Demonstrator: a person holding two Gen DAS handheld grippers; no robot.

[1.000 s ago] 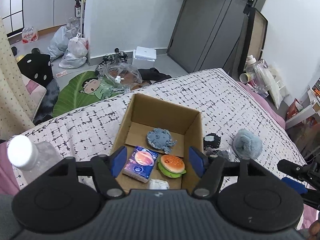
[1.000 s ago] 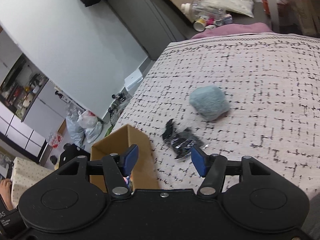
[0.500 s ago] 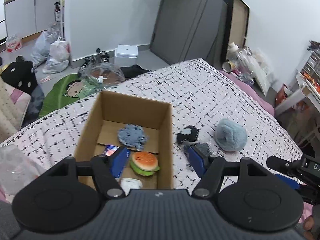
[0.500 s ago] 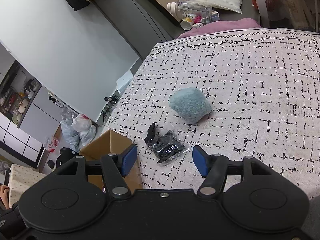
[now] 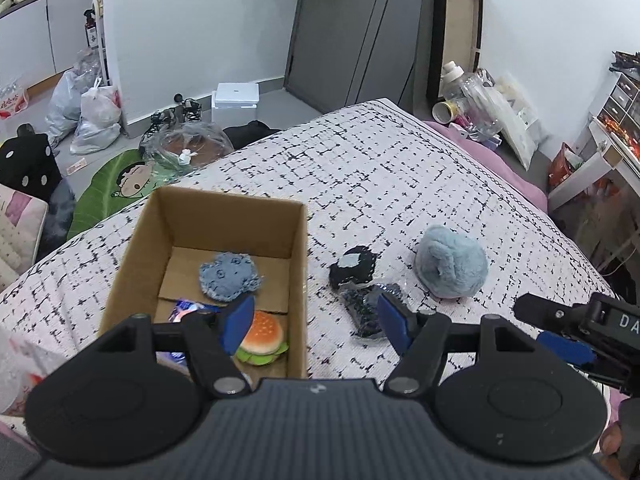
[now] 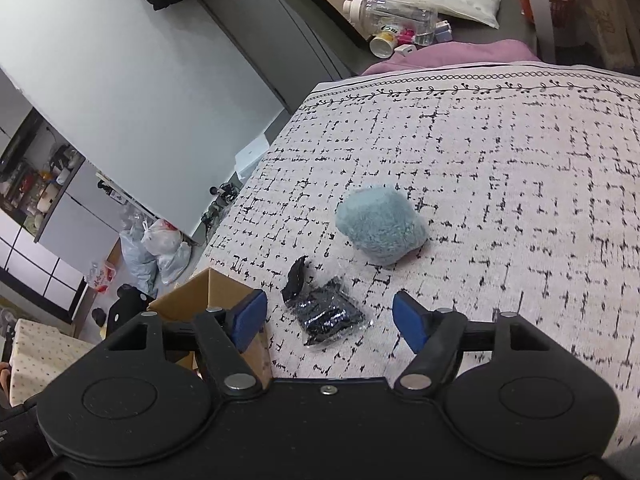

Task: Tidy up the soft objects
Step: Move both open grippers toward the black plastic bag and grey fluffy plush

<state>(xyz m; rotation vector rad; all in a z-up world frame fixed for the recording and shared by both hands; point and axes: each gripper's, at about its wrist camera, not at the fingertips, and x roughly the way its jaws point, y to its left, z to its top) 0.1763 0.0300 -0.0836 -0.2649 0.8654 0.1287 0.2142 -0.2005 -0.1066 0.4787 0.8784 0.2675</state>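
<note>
The right gripper [image 6: 330, 320] is opening, empty, above a black packet [image 6: 328, 315] lying on the bed [image 6: 520, 200] beside the box [image 5: 224, 216]. The slick wrapper risks slipping. The left gripper [image 5: 316, 322] is hovering open, empty.

The white letters "DA" show on the black body of the right tongs [image 5: 560, 344] at the edge of the left wrist view, cut off by the frame. Print on the floor clutter is too small to read.
</note>
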